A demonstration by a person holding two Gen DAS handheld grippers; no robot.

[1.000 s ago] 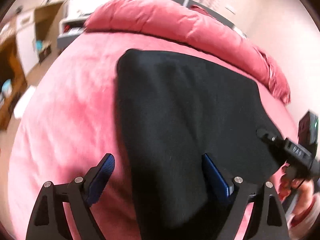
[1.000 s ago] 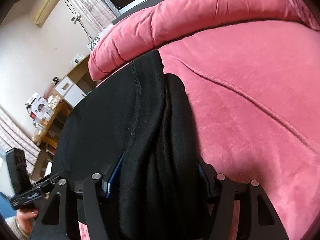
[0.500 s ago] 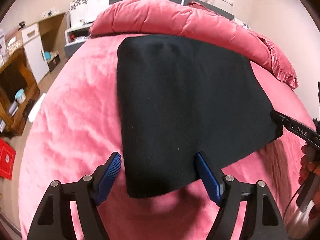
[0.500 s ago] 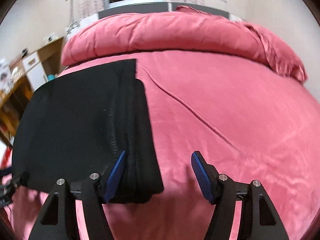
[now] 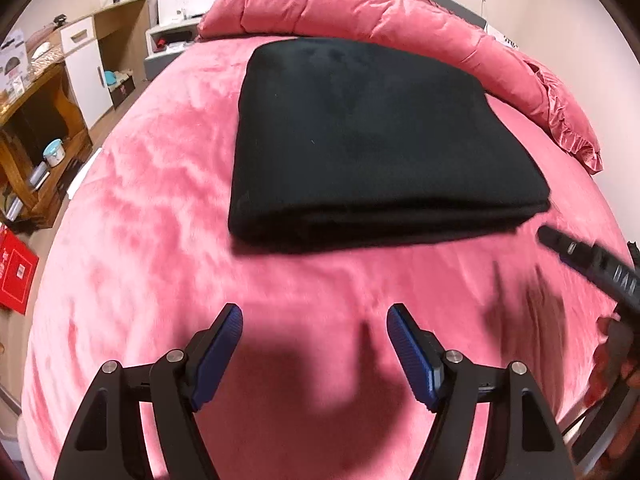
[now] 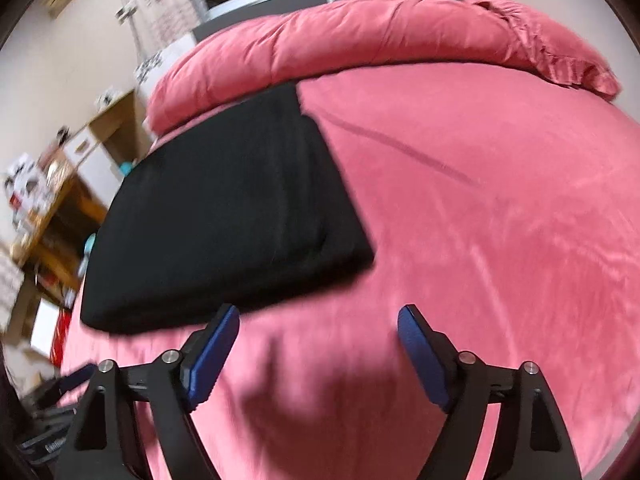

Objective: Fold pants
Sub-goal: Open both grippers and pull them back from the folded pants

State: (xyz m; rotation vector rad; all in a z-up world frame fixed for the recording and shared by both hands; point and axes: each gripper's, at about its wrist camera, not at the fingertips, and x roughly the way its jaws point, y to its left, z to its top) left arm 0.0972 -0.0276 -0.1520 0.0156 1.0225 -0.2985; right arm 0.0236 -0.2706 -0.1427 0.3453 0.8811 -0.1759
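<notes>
The black pants (image 5: 368,144) lie folded into a thick flat rectangle on the pink bed (image 5: 160,216), up near the rolled pink duvet. My left gripper (image 5: 314,320) is open and empty, held back from the near folded edge. My right gripper (image 6: 318,320) is open and empty too, just off the near right corner of the pants (image 6: 224,220). The right gripper's black body (image 5: 592,264) shows at the right edge of the left wrist view.
A rolled pink duvet (image 5: 360,8) runs along the head of the bed (image 6: 480,200). Wooden shelves and a white cabinet (image 5: 60,80) stand left of the bed, with a red box (image 5: 16,276) on the floor.
Both grippers have let go of the pants and pulled back toward the foot of the bed. The pants now lie folded and flat, farther from both cameras.
</notes>
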